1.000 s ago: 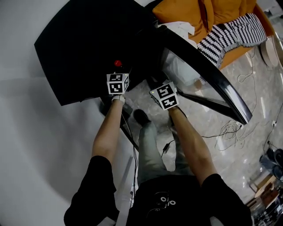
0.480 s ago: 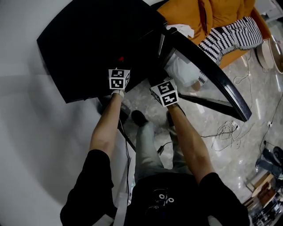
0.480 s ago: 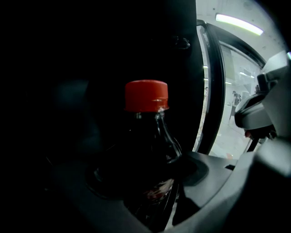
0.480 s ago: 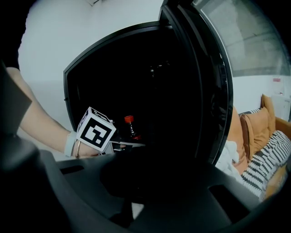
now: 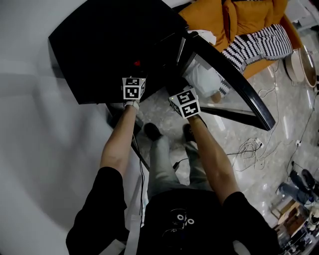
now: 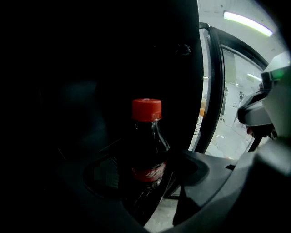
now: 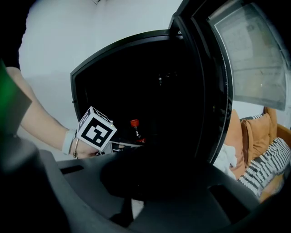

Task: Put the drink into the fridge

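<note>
The drink is a dark cola bottle (image 6: 146,154) with a red cap (image 5: 137,63) and a red label. My left gripper (image 6: 145,184) is shut on its lower body and holds it upright at the opening of the black fridge (image 5: 99,50). The fridge's inside is dark, and no shelf shows. In the right gripper view the bottle (image 7: 135,129) stands just past the left gripper's marker cube (image 7: 96,129). My right gripper (image 5: 177,89) is shut on nothing, close beside the left one, near the inner edge of the open glass door (image 5: 234,84).
The door (image 7: 218,91) swings out to the right over the stone floor. An orange sofa (image 5: 224,15) with a striped cushion (image 5: 259,42) stands behind it. Loose cables (image 5: 254,147) lie on the floor at the right. A white wall (image 5: 30,149) runs along the left.
The person has stepped closer to the fridge. The left gripper has carried the bottle slightly further into the dark opening. The right gripper has stayed beside it.
</note>
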